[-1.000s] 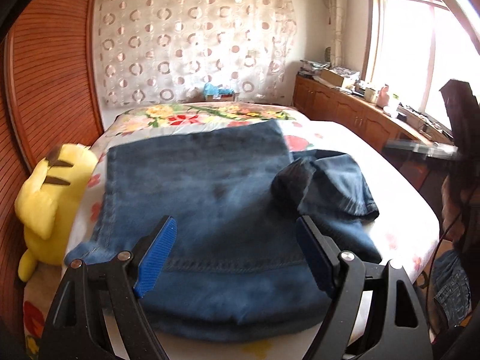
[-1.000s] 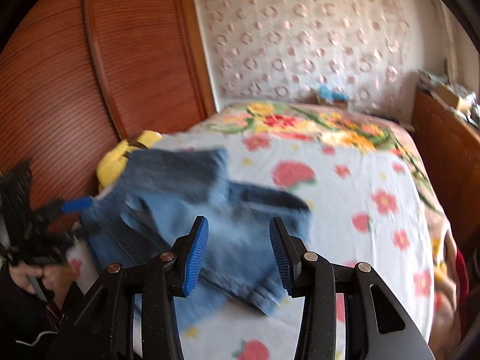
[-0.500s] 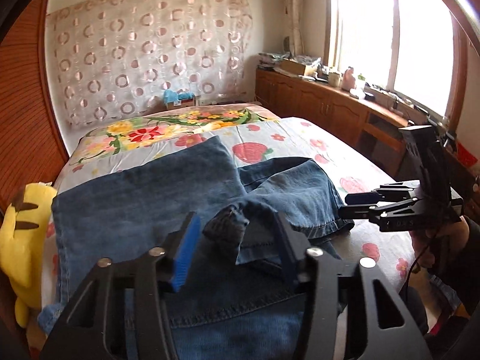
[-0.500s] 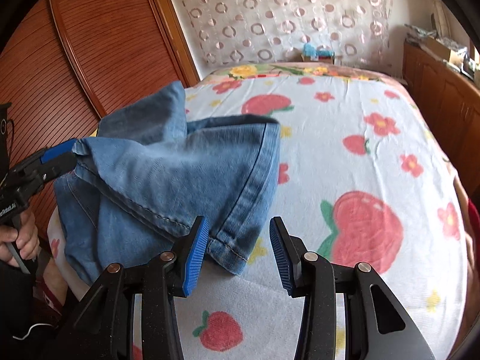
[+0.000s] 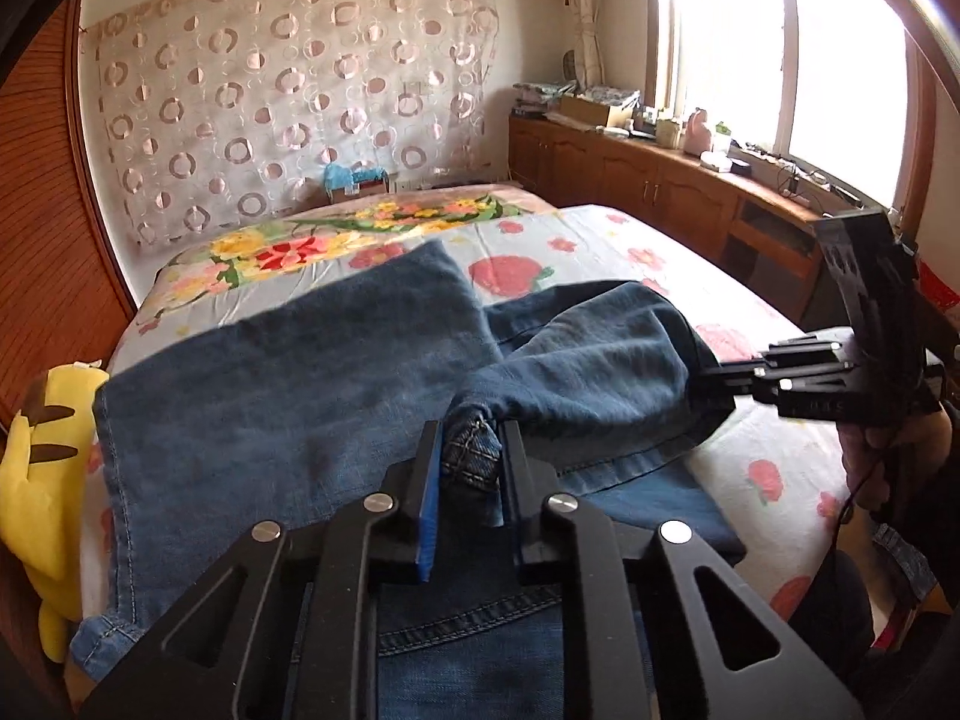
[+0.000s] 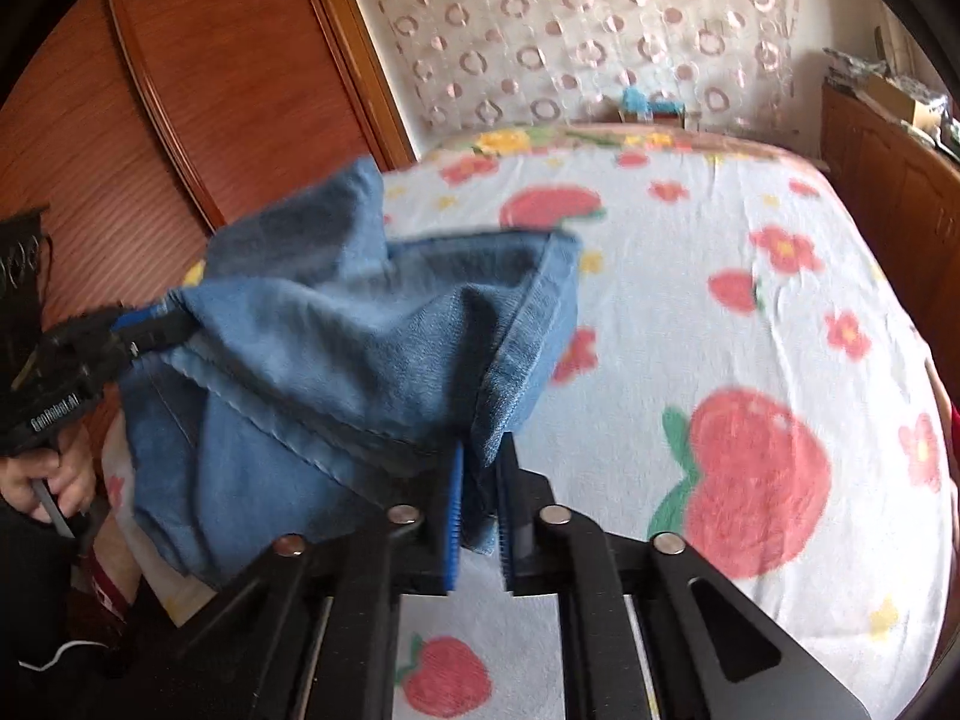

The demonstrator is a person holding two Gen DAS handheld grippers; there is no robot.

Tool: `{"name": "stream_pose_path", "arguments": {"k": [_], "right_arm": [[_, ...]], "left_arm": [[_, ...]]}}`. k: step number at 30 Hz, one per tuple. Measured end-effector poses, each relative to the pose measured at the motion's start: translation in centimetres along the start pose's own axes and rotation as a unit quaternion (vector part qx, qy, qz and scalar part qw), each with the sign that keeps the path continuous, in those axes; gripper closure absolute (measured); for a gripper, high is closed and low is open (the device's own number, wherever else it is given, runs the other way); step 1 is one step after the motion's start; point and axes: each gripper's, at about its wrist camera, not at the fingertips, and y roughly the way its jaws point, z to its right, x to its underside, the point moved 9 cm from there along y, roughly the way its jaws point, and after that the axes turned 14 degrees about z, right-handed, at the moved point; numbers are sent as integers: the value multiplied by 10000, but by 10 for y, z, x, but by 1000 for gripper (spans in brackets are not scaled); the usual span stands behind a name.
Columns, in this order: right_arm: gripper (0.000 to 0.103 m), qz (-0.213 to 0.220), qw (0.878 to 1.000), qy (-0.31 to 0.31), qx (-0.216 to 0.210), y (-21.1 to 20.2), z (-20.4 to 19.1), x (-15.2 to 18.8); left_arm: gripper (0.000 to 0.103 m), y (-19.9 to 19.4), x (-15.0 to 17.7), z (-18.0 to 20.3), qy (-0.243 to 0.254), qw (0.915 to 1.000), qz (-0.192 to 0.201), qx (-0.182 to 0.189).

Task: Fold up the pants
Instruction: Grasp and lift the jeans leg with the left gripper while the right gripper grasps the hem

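Observation:
Blue denim pants (image 5: 288,396) lie spread on a flower-print bed (image 5: 750,480). My left gripper (image 5: 471,450) is closing, and its pads press on a bunched fold of the denim near the waistband. In the right wrist view my right gripper (image 6: 480,480) is closing too, pinching the hem of a pant leg (image 6: 522,348) that is lifted off the sheet. The cloth hangs stretched between both grippers. The right gripper (image 5: 714,387) shows at the leg's far edge, and the left gripper (image 6: 162,321) at the other corner.
A yellow plush toy (image 5: 36,468) lies at the bed's left edge against a wooden wardrobe (image 6: 210,90). Low wooden cabinets (image 5: 630,180) with clutter run under the window on the right. A person's hands (image 5: 888,456) hold the grippers.
Both grippers went from wide open to closed on the denim. The left one swung right and took a bunched fold; the right one sank onto the leg hem, and the leg rose off the bed.

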Motion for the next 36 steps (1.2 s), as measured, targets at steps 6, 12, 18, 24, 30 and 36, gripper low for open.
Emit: {"name": "stream_pose_path", "arguments": {"k": [6, 12, 18, 24, 30, 36], "right_arm": [[97, 727, 9960, -511, 27, -33, -14, -72], [97, 1373, 9851, -986, -324, -59, -49, -151], [97, 1499, 9784, -1237, -704, -41, -100, -182], [98, 1320, 9766, -1301, -1090, 13, -125, -175], [98, 879, 9762, -1438, -1364, 82, -126, -176], [98, 415, 9758, -1591, -1440, 120, -148, -169]], "left_arm": [[85, -41, -39, 9, -97, 9983, 567, 62], [85, -85, -72, 10, -274, 9944, 1012, 130], [85, -108, -70, 4, -407, 9931, 1101, 65], [85, -112, -42, -19, -586, 9940, 910, -163], [85, -113, -7, -49, -955, 9924, 660, -419], [85, -103, 33, -77, -1284, 9894, 333, -584]]}}
